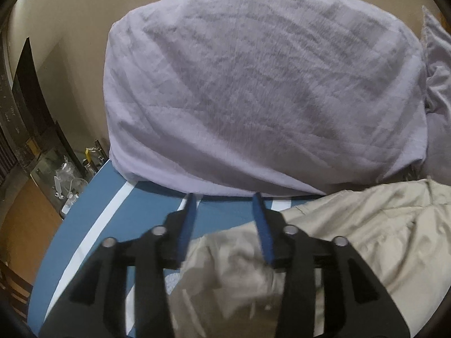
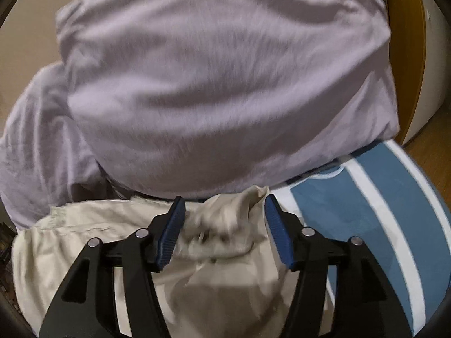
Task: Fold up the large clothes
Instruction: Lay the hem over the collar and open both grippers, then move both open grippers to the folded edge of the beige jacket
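A crumpled beige garment point(image 1: 352, 233) lies on a blue bedspread with white stripes point(image 1: 118, 211); it also shows in the right wrist view point(image 2: 90, 242). My left gripper point(image 1: 224, 200) is open and empty, its blue pads point(image 1: 187, 225) above the garment's left edge. My right gripper point(image 2: 224, 201) is open and empty, its blue pads point(image 2: 277, 228) on either side of a bunched fold of the garment point(image 2: 225, 225). Whether the pads touch the cloth is unclear.
A large lilac-covered pillow or bundle point(image 1: 253, 90) fills the far side of the bed; it also shows in the right wrist view point(image 2: 220, 84). Left of the bed stands a low table with small bottles point(image 1: 67, 180). A wooden floor point(image 2: 428, 140) shows at right.
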Action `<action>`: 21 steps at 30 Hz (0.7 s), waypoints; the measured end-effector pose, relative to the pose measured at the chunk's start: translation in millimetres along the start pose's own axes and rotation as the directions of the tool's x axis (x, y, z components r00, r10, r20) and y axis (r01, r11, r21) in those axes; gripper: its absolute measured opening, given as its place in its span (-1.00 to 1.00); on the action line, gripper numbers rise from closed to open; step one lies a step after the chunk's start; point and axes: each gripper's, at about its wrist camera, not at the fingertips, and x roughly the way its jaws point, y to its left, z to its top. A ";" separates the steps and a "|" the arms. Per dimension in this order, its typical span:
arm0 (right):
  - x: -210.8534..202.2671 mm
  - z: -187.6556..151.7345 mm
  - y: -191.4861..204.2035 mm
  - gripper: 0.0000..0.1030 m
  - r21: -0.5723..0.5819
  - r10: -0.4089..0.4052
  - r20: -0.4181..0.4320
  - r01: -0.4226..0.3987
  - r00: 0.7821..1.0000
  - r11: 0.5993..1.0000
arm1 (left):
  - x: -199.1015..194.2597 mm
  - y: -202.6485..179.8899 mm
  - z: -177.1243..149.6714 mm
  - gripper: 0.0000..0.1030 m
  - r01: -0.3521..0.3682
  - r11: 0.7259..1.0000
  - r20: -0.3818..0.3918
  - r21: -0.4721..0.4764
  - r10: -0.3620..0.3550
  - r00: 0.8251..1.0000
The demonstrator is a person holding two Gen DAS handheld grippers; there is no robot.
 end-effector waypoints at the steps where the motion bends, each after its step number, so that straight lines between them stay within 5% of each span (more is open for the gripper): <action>1: -7.9 0.0 2.7 0.18 -0.003 0.014 0.004 -0.014 1.000 1.000 | -4.6 1.7 -0.4 -0.02 0.004 1.000 0.004 0.000 -0.004 1.000; 11: -34.5 -35.6 73.5 0.18 -0.158 0.195 -0.080 -0.206 0.977 0.966 | -53.1 8.6 -16.1 0.16 0.078 0.997 0.017 -0.011 -0.078 0.997; 21: -34.4 -78.9 130.2 0.18 -0.277 0.247 -0.165 -0.286 0.955 0.917 | -75.6 -33.9 -44.7 0.25 0.210 0.976 -0.001 0.049 -0.211 0.978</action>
